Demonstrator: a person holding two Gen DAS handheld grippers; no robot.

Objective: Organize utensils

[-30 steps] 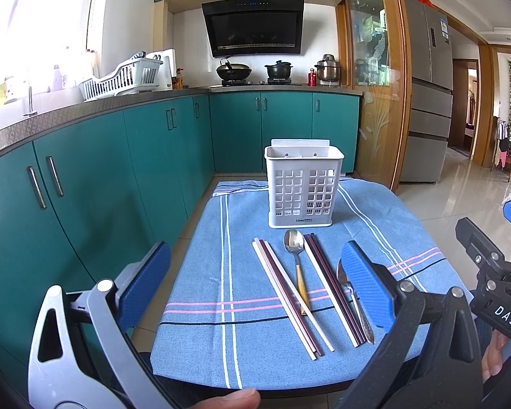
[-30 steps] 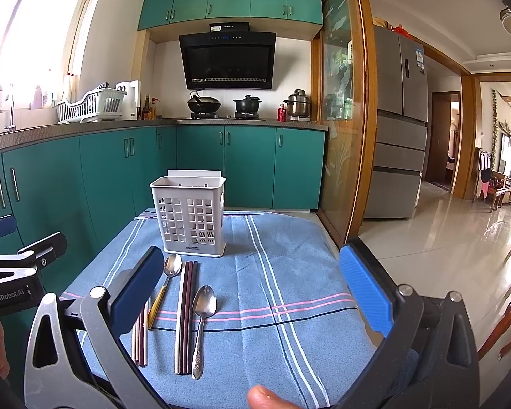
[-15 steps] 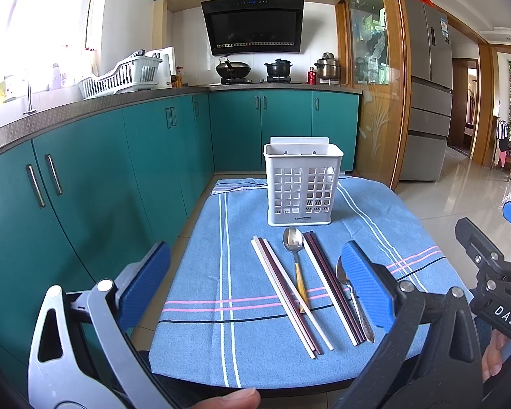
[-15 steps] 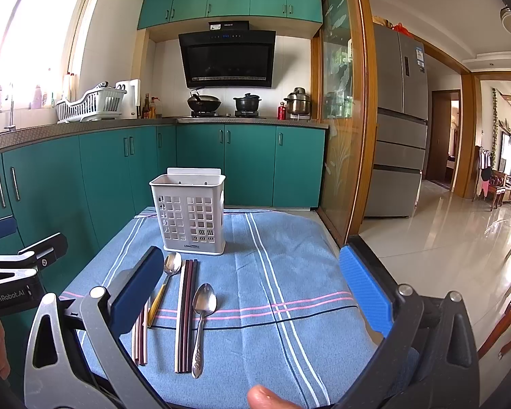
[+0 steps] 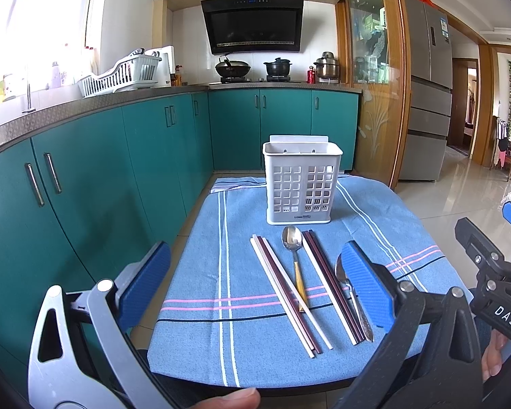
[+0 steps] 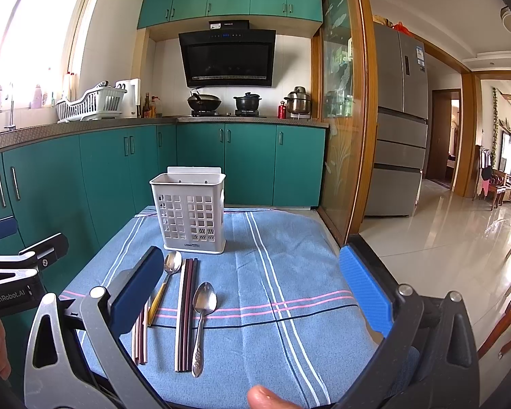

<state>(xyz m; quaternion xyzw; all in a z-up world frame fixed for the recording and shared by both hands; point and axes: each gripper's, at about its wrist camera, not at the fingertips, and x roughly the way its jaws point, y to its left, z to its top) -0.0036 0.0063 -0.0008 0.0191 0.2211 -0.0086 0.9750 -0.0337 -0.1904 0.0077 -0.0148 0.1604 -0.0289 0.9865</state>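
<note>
Both hand-held grippers hover over the near edge of the table, jaws spread wide and empty: the left hand-held gripper and the right hand-held gripper. On the blue cloth lie two spoons, a gold-handled spoon and a steel spoon, among two sets of chopsticks. The white holder stands upright just beyond them, at the far middle.
</note>
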